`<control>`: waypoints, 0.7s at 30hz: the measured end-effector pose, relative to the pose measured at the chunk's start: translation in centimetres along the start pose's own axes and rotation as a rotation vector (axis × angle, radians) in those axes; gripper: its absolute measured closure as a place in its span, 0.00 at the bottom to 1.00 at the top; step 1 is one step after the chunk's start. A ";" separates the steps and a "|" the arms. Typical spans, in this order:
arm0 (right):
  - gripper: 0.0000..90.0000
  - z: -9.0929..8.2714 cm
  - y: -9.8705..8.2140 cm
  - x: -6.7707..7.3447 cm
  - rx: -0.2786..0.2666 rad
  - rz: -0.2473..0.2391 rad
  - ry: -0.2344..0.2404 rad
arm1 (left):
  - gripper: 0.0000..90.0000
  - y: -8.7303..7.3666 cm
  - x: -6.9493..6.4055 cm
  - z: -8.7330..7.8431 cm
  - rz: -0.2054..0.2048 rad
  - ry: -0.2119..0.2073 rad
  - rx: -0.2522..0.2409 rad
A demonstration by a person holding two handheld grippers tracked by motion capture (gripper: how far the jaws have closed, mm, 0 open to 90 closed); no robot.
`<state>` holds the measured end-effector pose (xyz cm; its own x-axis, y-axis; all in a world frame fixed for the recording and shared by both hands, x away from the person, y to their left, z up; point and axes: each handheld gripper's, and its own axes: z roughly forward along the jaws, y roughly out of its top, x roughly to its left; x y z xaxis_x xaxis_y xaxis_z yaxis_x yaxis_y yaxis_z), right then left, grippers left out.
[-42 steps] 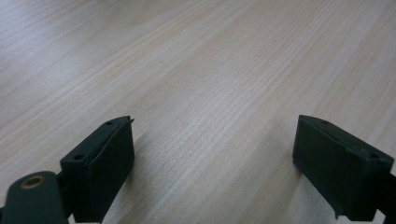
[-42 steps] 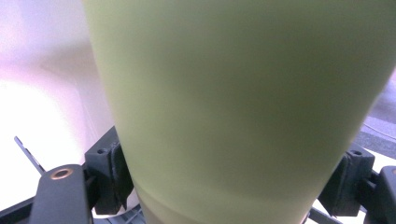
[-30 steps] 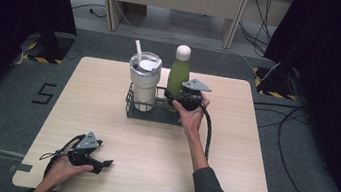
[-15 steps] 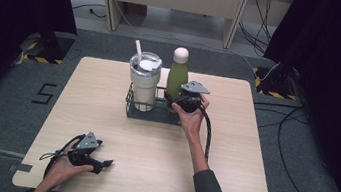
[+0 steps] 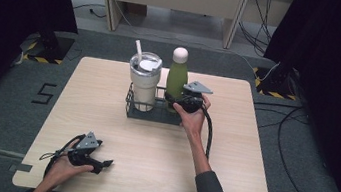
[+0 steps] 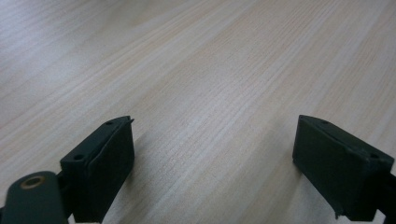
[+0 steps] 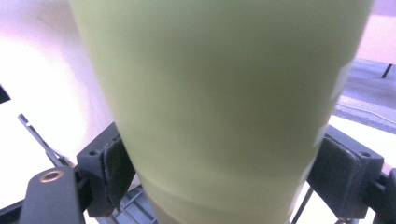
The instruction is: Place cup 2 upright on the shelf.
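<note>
A green bottle [image 5: 177, 79] with a pale round cap stands in a black wire caddy [image 5: 153, 115] at the table's middle back, beside a steel tumbler [image 5: 143, 79] with a lid and straw. My right gripper [image 5: 178, 100] reaches in from the right at the bottle's lower half. In the right gripper view the bottle [image 7: 219, 93] stands between the jaws of the right gripper [image 7: 224, 161]. Those jaws have just been opening, and the pads [image 7: 116, 172] sit close beside it without pressing. My left gripper [image 5: 104, 163] rests near the front left, open over bare wood [image 6: 212, 149].
The light wooden table [image 5: 149, 163] is ringed by grey floor, with black curtains at both sides. A cable trails from each gripper. Yellow-black floor markers lie beyond the back corners, and desk legs stand behind the table.
</note>
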<state>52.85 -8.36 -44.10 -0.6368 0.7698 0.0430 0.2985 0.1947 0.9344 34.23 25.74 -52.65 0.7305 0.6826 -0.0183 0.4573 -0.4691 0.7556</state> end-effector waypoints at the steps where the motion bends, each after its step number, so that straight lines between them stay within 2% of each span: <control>1: 0.19 -0.2 0.1 0.0 -0.003 -0.002 0.000 | 0.13 0.0 0.0 0.0 0.000 0.000 0.000; 11: 0.18 -1.4 0.6 0.1 -0.010 -0.007 0.017 | 0.13 0.0 0.0 0.0 0.000 0.000 -0.001; 14: 0.17 -1.7 0.5 0.2 -0.006 -0.023 0.010 | 0.13 0.0 0.0 0.0 0.000 0.000 0.000; 21: 0.18 -2.7 0.5 0.4 -0.020 -0.017 0.019 | 0.13 0.0 0.0 0.0 0.004 0.000 0.003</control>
<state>50.86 -9.57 -42.66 -0.6554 0.7545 0.0334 0.2731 0.1956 0.9419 34.25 25.77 -52.63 0.7323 0.6809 -0.0154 0.4561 -0.4735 0.7535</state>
